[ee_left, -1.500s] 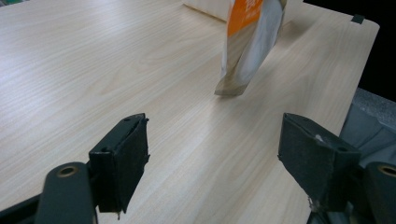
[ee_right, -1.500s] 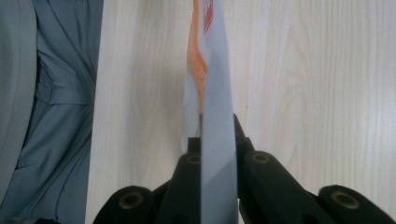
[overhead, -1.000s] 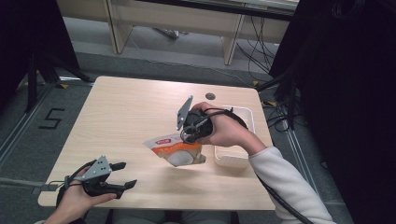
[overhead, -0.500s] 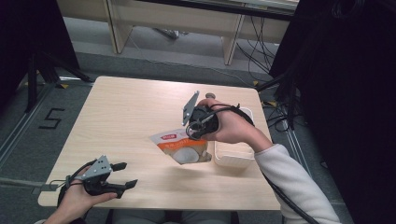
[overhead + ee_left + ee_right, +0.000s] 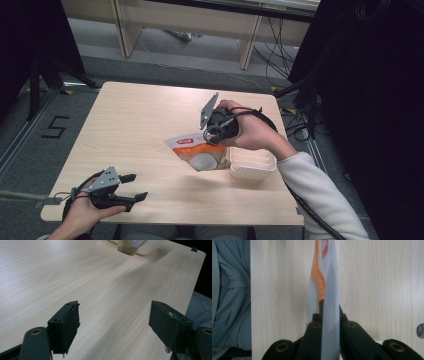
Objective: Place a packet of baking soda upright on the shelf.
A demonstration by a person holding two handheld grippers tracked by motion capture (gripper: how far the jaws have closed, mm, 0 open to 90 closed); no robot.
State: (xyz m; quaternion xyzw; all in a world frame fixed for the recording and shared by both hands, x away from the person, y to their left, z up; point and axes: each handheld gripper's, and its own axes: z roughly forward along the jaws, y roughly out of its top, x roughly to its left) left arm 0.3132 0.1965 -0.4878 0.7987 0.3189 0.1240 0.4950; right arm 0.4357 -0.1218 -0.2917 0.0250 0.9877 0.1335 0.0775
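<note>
A white and orange food pouch point(image 5: 199, 152) hangs just above the middle of the wooden table point(image 5: 135, 120), held by its top edge. My right gripper point(image 5: 212, 136) is shut on that edge, jaws pointing down. In the right gripper view the pouch point(image 5: 325, 285) stands edge-on between the closed jaws of the right gripper point(image 5: 329, 315). My left gripper point(image 5: 136, 187) rests open near the table's front left corner, with nothing between its fingers. In the left gripper view the left gripper point(image 5: 113, 326) faces bare wood, and the pouch point(image 5: 128, 246) is far off at the top.
A shallow white tray point(image 5: 252, 164) sits on the table just right of the pouch. A small dark round mark point(image 5: 420, 330) lies on the table. Cables and desk legs stand beyond the far edge. Grey floor surrounds the table.
My right gripper has carried the pouch to the right, closer to the white tray. The left gripper has stayed where it was.
</note>
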